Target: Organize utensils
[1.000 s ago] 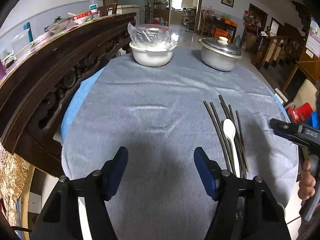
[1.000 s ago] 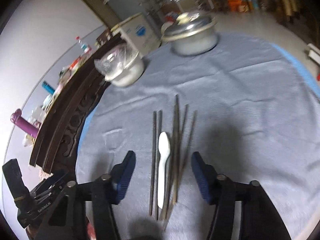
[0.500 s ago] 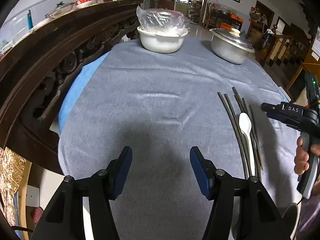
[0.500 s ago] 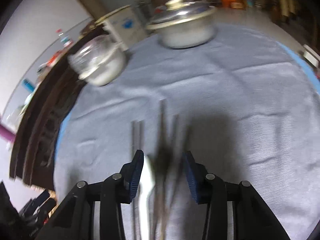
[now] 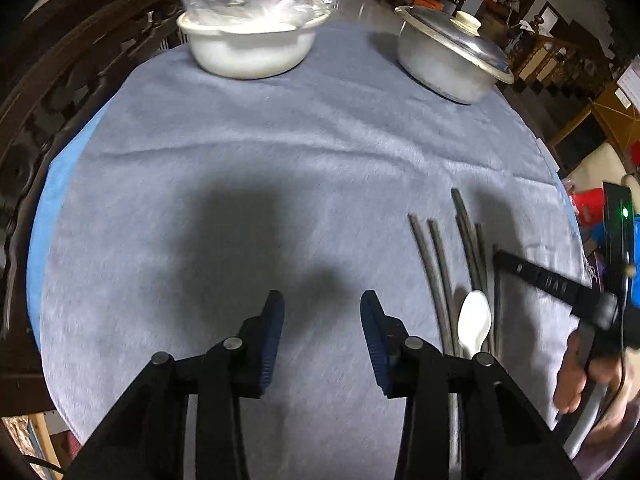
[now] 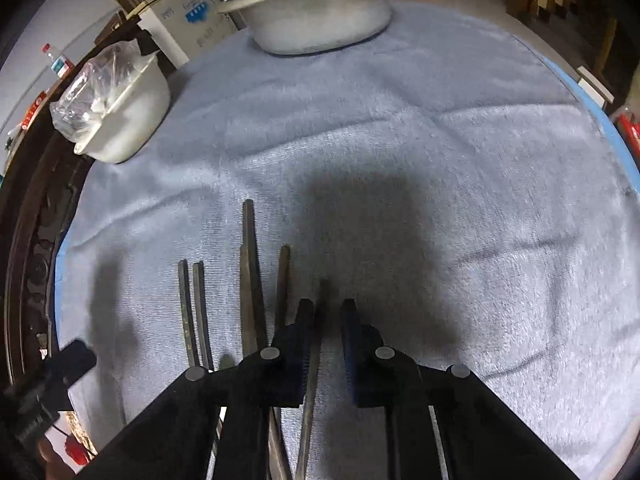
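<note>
surface: round table, grey cloth (image 5: 248, 128) | on it: white bowl (image 5: 248, 50), lidded pot (image 5: 448, 64), chopsticks (image 5: 434, 264), white spoon (image 5: 474, 322)

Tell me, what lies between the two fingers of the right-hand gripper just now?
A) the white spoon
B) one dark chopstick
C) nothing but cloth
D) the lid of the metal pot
B: in the right wrist view the right gripper has been closing around the rightmost chopstick, which runs between its fingers, while the white spoon lies further left in the bundle.

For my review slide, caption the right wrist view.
Right tool closing around one dark chopstick on the grey cloth.
</note>
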Demonstrator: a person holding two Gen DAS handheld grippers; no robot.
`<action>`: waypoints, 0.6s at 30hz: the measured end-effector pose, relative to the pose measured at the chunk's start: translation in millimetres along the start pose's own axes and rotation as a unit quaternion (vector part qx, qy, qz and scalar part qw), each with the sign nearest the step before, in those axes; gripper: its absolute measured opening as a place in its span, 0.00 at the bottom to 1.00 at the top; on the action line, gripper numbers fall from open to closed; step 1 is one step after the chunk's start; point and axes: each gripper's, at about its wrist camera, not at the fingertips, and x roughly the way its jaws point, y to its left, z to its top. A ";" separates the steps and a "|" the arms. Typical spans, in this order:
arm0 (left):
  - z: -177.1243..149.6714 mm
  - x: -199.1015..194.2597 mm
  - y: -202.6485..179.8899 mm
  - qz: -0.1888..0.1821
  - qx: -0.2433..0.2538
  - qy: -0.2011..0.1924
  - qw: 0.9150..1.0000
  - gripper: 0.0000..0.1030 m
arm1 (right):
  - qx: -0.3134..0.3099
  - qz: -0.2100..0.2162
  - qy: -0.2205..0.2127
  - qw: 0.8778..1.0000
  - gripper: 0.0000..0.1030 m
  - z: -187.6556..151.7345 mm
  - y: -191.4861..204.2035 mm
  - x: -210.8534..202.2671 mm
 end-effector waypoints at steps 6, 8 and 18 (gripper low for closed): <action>24.7 24.0 -25.2 -0.010 -0.003 0.035 0.999 0.40 | -0.030 -0.011 -0.005 0.999 0.07 -5.6 -2.6 -1.9; 32.4 35.0 -32.0 -0.015 -0.014 0.049 0.999 0.40 | -0.024 -0.001 -0.006 1.000 0.07 -7.7 -11.4 -4.9; 51.7 73.0 -51.8 -0.026 -0.060 0.075 0.995 0.40 | -0.016 0.035 -0.006 0.999 0.08 -17.0 -41.4 -12.7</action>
